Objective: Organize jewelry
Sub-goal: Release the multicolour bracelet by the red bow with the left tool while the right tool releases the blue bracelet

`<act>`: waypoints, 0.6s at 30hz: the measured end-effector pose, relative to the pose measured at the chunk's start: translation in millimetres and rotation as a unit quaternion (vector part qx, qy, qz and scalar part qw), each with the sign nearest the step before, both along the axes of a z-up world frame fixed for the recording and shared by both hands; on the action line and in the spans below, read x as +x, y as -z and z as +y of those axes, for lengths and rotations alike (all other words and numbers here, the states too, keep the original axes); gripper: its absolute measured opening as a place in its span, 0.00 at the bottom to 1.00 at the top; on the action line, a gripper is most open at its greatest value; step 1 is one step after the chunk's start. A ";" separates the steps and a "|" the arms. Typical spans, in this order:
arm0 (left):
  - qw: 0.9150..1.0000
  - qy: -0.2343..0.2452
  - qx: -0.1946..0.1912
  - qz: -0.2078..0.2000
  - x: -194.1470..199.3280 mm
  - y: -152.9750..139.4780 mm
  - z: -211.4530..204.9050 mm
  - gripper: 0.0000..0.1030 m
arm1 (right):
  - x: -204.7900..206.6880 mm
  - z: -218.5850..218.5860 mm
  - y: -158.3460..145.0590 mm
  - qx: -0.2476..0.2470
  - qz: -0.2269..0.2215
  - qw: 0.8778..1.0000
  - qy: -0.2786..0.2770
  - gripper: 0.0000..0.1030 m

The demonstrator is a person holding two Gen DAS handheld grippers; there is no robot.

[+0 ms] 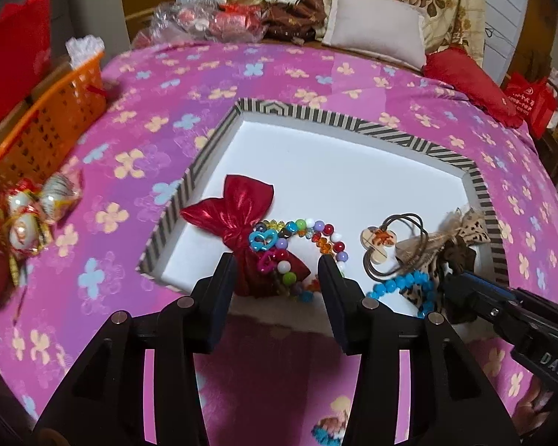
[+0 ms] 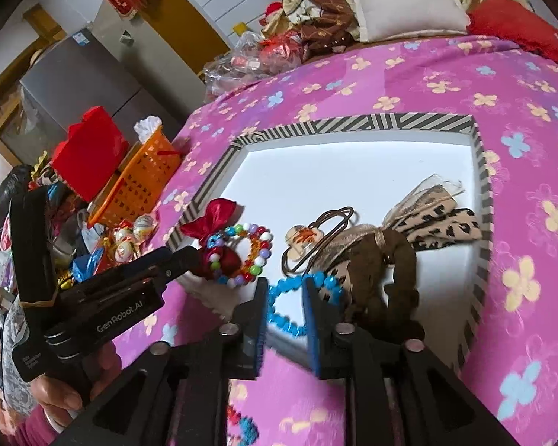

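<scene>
Left wrist view is showing the left gripper (image 1: 277,260) hovering with its jaws standing wide, gripping nothing; the multicoloured bead bracelet (image 1: 301,239) and red satin pouch (image 1: 241,215) are lying between and beyond its fingertips inside the white tray with the striped rim (image 1: 401,137). The right gripper (image 1: 465,282) is entering at the lower right, bearing the letters "DAS". Right wrist view is showing the right gripper (image 2: 285,286) with a narrow gap between its fingers, which are straddling the blue bead bracelet (image 2: 290,308) without visibly pressing it. The left gripper's body there is reading "GenRobot.AI". A leopard-print scrunchie (image 2: 439,225) and a brown hair tie (image 2: 316,238) are resting in the same tray on the pink flowered bedspread (image 2: 520,74).
</scene>
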State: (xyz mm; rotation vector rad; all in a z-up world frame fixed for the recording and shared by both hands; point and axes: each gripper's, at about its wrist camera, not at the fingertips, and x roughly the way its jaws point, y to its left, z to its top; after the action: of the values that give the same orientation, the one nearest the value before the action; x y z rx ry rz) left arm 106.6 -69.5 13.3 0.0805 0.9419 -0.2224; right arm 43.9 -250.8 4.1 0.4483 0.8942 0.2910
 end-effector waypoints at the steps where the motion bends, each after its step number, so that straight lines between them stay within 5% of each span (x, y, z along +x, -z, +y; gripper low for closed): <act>1: 1.000 0.000 0.003 -0.006 -4.9 -2.9 0.1 0.44 | -4.8 0.0 -2.7 -0.003 -0.003 1.000 0.001 0.24; 18: 0.999 0.008 0.012 -0.030 -72.8 -10.1 6.8 0.50 | -84.3 10.9 -14.7 -0.064 -0.032 0.997 0.000 0.36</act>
State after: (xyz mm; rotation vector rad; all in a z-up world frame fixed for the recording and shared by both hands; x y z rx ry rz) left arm 33.8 -62.7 23.4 0.1171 0.8855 -0.2225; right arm -40.4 -240.0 18.8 0.3188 0.8451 0.2452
